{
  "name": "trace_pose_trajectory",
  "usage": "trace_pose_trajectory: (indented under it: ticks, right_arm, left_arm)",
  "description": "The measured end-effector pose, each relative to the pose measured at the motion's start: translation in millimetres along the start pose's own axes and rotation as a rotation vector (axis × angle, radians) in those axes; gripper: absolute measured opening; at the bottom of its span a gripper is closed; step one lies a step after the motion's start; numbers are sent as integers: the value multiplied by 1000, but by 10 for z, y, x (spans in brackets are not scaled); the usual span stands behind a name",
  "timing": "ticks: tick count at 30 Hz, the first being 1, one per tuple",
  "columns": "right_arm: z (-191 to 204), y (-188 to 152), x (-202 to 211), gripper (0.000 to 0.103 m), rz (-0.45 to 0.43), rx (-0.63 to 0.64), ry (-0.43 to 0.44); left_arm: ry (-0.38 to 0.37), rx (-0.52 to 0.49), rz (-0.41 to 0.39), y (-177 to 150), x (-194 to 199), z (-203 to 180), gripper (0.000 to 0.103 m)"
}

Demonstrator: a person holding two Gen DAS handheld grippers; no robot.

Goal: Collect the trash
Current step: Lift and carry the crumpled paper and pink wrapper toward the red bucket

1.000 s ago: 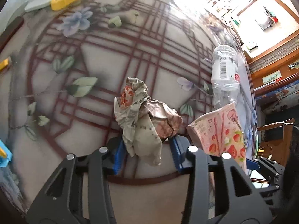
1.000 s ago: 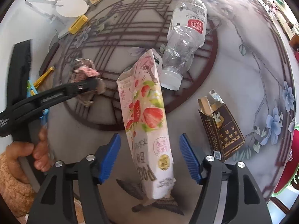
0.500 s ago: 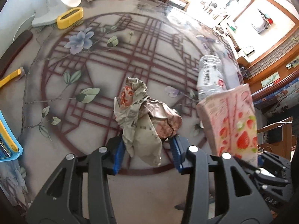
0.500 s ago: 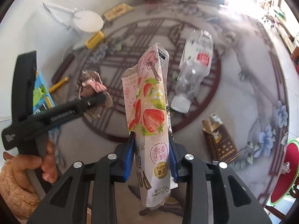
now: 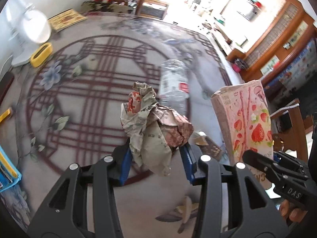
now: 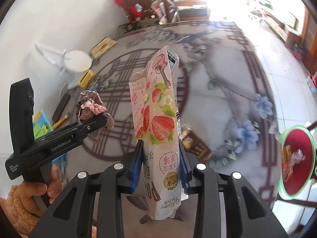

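Above the table (image 5: 95, 103), the left gripper (image 5: 156, 154) clamped a crumpled wrapper (image 5: 152, 127); beside it, the right gripper (image 6: 160, 162) clamped a strawberry box (image 6: 156, 107)

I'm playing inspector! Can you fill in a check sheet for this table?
Surface: patterned table, flowers and lattice.
Job's things: crumpled wrapper and strawberry snack box lifted; plastic bottle and brown cigarette pack lying on the table.
Clutter: yellow holder, white stand.
Grippers: left gripper shut on wrapper; right gripper shut on box.
Cables: nothing seen.
Surroundings: wooden furniture, red-seated stool.
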State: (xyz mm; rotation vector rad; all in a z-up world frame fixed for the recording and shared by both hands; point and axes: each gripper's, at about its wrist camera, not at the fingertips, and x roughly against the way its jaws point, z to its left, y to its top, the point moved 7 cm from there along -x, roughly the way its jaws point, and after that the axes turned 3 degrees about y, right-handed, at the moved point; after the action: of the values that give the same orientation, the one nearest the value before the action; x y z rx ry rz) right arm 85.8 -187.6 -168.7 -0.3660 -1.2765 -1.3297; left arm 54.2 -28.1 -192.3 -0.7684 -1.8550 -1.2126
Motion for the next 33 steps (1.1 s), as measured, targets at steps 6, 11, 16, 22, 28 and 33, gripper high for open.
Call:
trace_pose_trajectory:
  ticks: [6,11,16,22,28,33]
  right_arm:
    - [-265,-73,163,32,-33,-79,-20]
    - [-475,-89,282,32,-62,-132,-37]
    - [-687,-168,392,32,-72,-178,-54]
    - [-961,-258,504,32,-80,-231,-64]
    - [-1240,-309,593,32,-82,-278,-59]
    - [-1446,-345,653,33,-79,-302,-57]
  left_arm:
    - [-26,-61,19,-22,-49,-294,43]
    - [-40,-92,34,-59,-93,-461,43]
    - [-55,-124,60,-95,-194,-676,43]
    - [-79,-179,77,-114,-291,-1020,43]
    - [-84,-222,98,-171,-380,-1345,44]
    - [-83,-241,112,-199,-461,-1551,44]
